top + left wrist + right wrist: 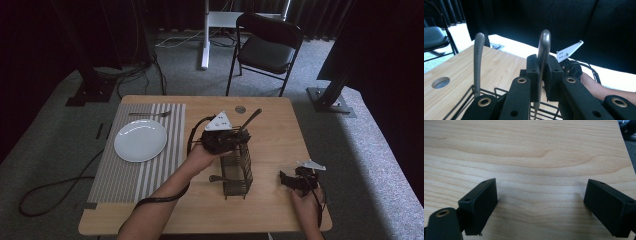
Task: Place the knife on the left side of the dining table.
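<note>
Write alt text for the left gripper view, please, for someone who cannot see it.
Black left tongs are shut on the metal handle of an upright utensil above a black wire rack. A second metal handle stands in the rack at left, with the wooden table behind.

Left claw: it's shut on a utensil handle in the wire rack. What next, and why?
Probably lift straight up. The left claw is clamped on the utensil handle, whose lower end sits inside the wire rack; a second handle stands close beside it.
</note>
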### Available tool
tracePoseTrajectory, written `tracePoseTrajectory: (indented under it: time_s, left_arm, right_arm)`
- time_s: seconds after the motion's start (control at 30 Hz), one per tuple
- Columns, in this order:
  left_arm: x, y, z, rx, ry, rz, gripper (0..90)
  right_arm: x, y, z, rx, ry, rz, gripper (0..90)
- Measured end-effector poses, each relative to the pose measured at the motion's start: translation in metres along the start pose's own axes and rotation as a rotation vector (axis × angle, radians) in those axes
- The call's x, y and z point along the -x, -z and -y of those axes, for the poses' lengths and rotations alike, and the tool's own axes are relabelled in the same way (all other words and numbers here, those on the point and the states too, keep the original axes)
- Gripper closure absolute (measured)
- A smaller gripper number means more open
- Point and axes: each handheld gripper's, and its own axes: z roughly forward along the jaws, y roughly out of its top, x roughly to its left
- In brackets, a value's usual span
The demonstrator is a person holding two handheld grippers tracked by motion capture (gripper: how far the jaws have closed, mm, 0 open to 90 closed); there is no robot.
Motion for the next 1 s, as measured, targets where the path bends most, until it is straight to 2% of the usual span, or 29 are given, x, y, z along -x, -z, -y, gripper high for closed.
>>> tracePoseTrajectory:
  time_s: [0.13, 0.47, 0.57, 0.77, 0.8, 1.0]
  left_arm:
    - [0.001, 0.007, -0.007, 0.006, -0.007, -0.023, 83.9]
    - [0.006, 0.027, -0.025, 0.023, -0.026, -0.049, 83.9]
    - [0.009, 0.033, -0.030, 0.030, -0.038, -0.042, 83.8]
    - [0.014, 0.048, -0.039, 0.037, -0.046, -0.063, 83.9]
    - [0.015, 0.051, -0.040, 0.036, -0.049, -0.055, 83.8]
    - [0.019, 0.069, -0.048, 0.049, -0.063, -0.089, 83.8]
  right_arm:
    - [0.000, 0.000, 0.000, 0.000, 0.000, 0.000, 11.2]
    - [0.000, 0.000, 0.000, 0.000, 0.001, 0.000, 11.2]
    - [0.000, 0.000, 0.000, -0.001, 0.001, 0.000, 11.2]
    - [0.000, 0.000, 0.000, -0.001, -0.001, 0.000, 11.2]
    - [0.000, 0.000, 0.000, -0.001, -0.001, 0.000, 11.2]
    - [0.000, 0.000, 0.000, -0.001, -0.001, 0.000, 11.2]
